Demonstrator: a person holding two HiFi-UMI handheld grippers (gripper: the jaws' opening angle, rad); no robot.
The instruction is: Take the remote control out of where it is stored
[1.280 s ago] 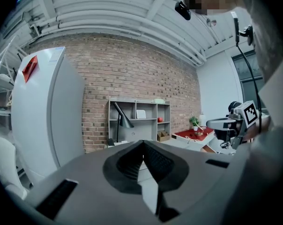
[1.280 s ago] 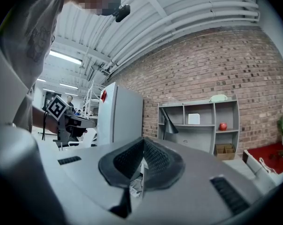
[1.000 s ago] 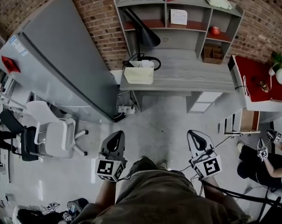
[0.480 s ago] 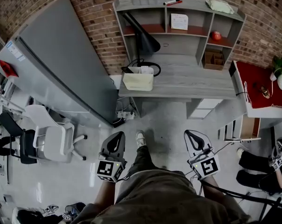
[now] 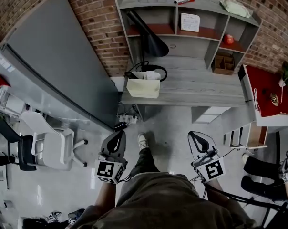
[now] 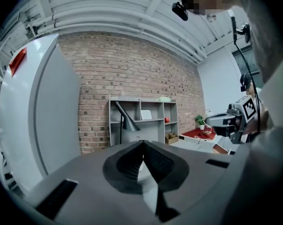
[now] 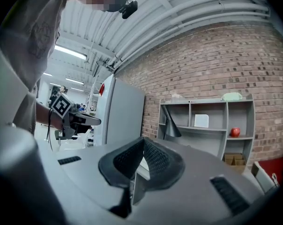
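Observation:
No remote control shows in any view. In the head view I hold both grippers level over the floor in front of a grey desk with a shelf unit on it. My left gripper has its jaws closed tip to tip with nothing between them, as the left gripper view confirms. My right gripper is likewise shut and empty. A white drawer unit stands under the desk's right side, its drawers closed.
On the desk sit a cream bin, a black lamp, a cardboard box and a red apple. A tall grey cabinet stands at the left, a white chair beside it. At the right stands a red-topped table.
The desk and shelves have come nearer and lower in the head view as I walked forward. One foot now shows ahead between the grippers. Both grippers stay shut.

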